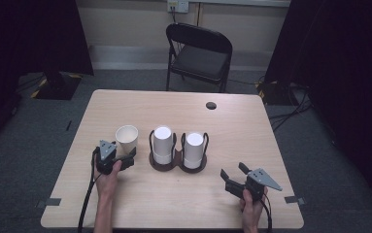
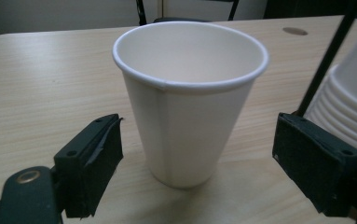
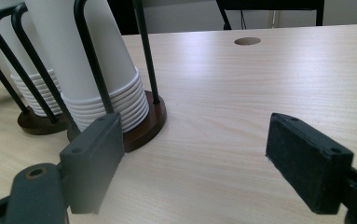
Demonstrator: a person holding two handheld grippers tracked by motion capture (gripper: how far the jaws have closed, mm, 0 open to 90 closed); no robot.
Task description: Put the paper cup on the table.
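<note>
An upright cream paper cup (image 1: 126, 138) stands left of centre on the table. My left gripper (image 1: 127, 157) sits just in front of it, open. In the left gripper view the cup (image 2: 190, 102) stands between the two jaws, with a gap on each side. My right gripper (image 1: 234, 172) rests open near the front right of the table, nothing between its fingers. In the right gripper view my right gripper (image 3: 192, 140) points past a stack of upturned white cups (image 3: 106, 70) in a dark wire holder (image 3: 146, 123).
The holder (image 1: 176, 166) carries two stacks of upturned cups (image 1: 163, 144) (image 1: 194, 149) at the table's middle. A round cable hole (image 1: 211, 105) lies at the back right. A black folding chair (image 1: 200, 56) stands behind the table. Tape marks (image 1: 295, 199) sit at the front corners.
</note>
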